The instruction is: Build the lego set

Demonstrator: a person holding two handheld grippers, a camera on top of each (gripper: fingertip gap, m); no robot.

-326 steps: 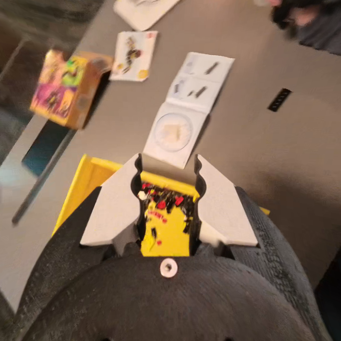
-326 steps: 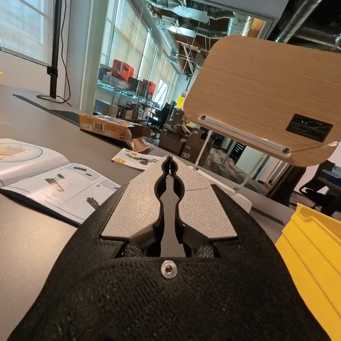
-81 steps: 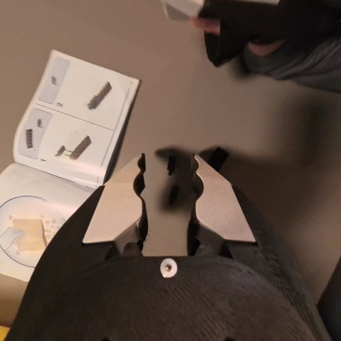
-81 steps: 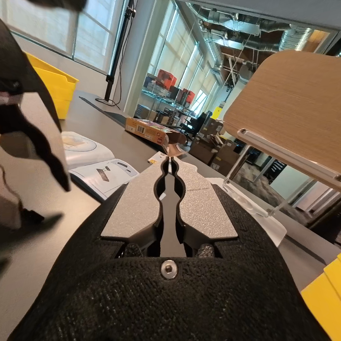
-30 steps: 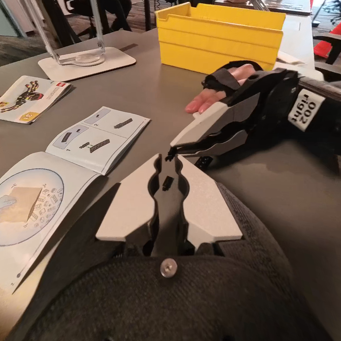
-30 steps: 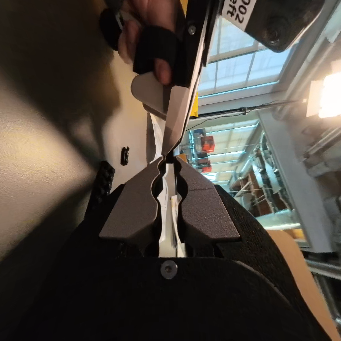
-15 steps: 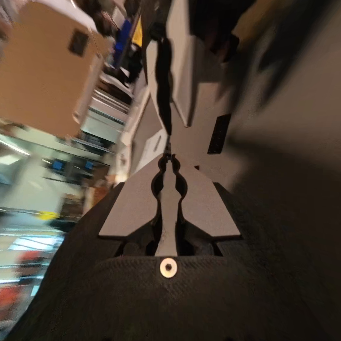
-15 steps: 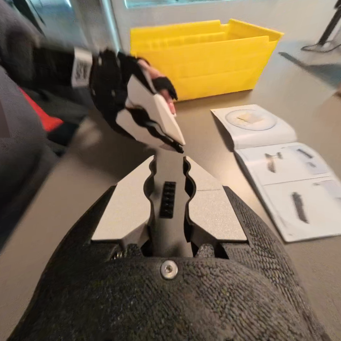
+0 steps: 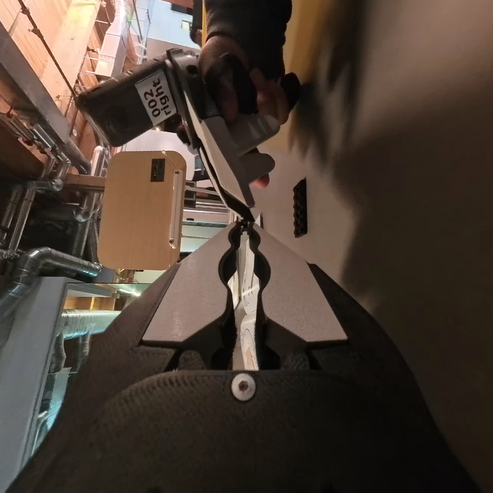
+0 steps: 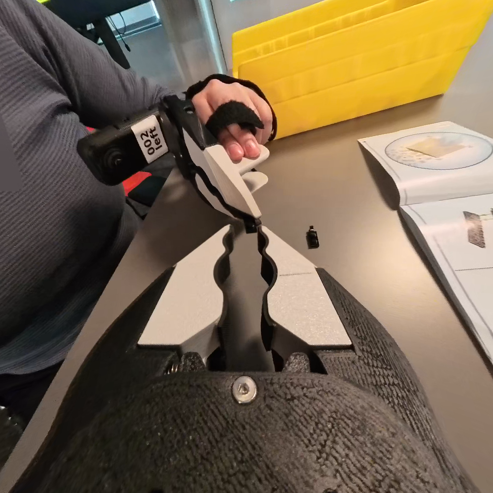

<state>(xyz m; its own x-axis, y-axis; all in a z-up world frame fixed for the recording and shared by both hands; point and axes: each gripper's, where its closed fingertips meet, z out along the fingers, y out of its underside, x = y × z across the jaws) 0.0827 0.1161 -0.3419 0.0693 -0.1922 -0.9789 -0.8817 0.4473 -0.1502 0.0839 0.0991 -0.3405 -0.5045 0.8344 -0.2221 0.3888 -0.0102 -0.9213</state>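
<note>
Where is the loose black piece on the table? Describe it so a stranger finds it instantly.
Start at the yellow bin at the far side of the table, then drop to the open instruction booklet. The loose black piece lies on bare table just left of its pages. Unlike the held black piece pinched in the left gripper, nothing touches it.

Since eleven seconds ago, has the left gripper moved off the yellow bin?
Yes. The left gripper, then right over the yellow bin, now grips a small black piece well clear of it.
</note>
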